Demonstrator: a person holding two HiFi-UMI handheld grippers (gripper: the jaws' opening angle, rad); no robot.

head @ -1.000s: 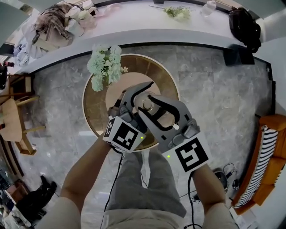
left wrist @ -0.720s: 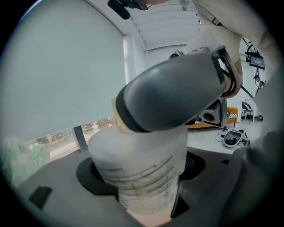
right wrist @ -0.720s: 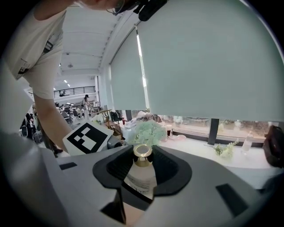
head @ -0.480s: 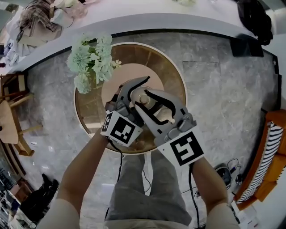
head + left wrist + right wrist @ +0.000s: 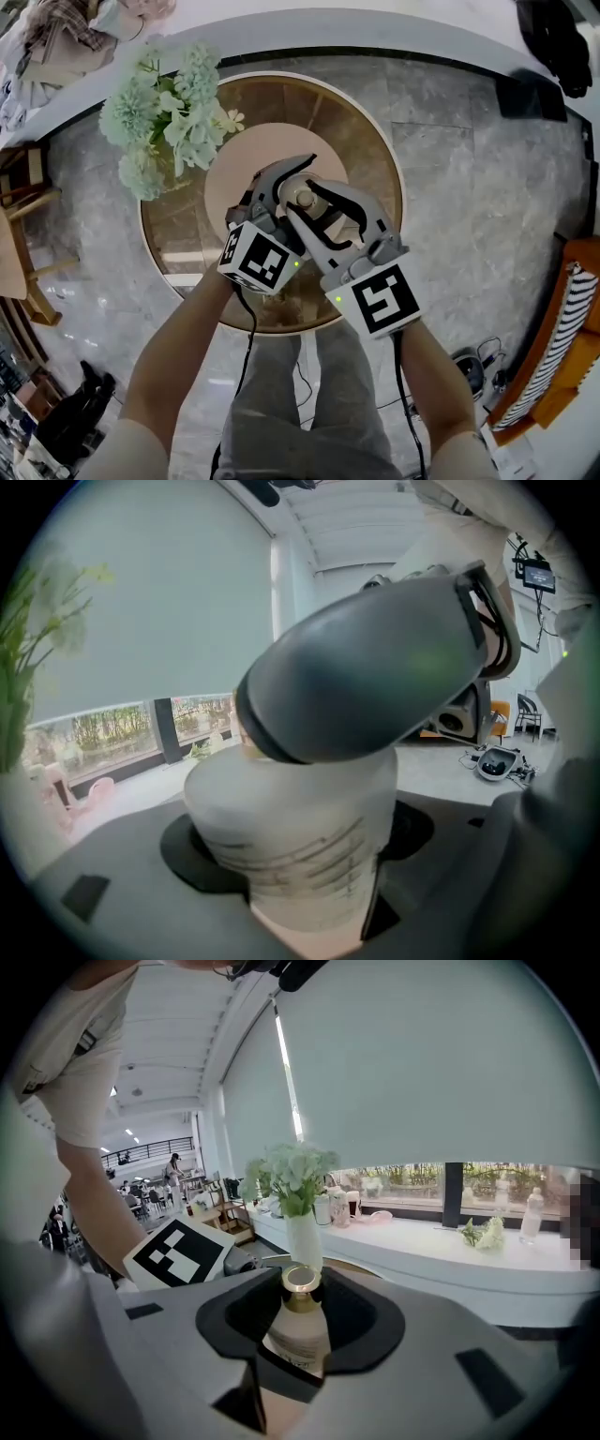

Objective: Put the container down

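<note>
The left gripper [image 5: 279, 187] and right gripper [image 5: 326, 214] both pinch the frosted container [image 5: 302, 196] at centre frame, over the round table [image 5: 370, 159]. Its printed lines are too blurred to read.

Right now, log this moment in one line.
left gripper: shut on container | right gripper: shut on container | container: cap up, over round table | vase of flowers: apart

Two grippers [image 5: 292, 180] [image 5: 307, 204], one container [image 5: 302, 194], one bouquet [image 5: 169, 105].
</note>
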